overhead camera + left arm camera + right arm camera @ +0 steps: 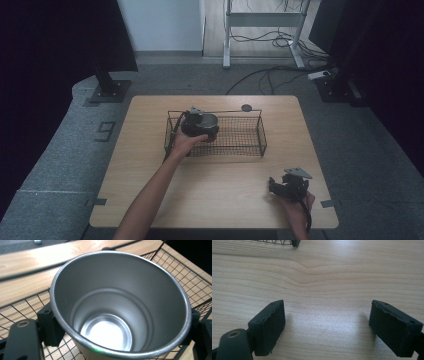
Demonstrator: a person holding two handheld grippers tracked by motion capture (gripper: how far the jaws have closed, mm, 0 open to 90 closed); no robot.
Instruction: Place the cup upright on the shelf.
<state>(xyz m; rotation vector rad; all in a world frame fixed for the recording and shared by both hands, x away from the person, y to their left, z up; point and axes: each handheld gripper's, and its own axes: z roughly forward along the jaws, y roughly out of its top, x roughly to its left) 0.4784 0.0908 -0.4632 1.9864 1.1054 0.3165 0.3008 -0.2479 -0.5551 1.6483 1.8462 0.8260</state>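
Note:
A silver metal cup (120,302) sits upright and empty between the black jaws of my left gripper (122,325), which is shut on its sides just below the rim. In the high view, the cup (210,121) and left gripper (196,125) are low inside the left end of a black wire basket (260,131) at the middle of the wooden table (215,200). My right gripper (273,186) rests near the table's front right corner. Its jaws stand wide apart over bare wood, its pads (270,325) holding nothing. The basket's corner (294,242) lies far ahead of the right gripper (327,325).
A small dark round disc (246,107) lies on the table behind the basket. The basket's right part holds nothing. Black stand bases (110,90) and cables (270,75) are on the floor beyond the table's far edge.

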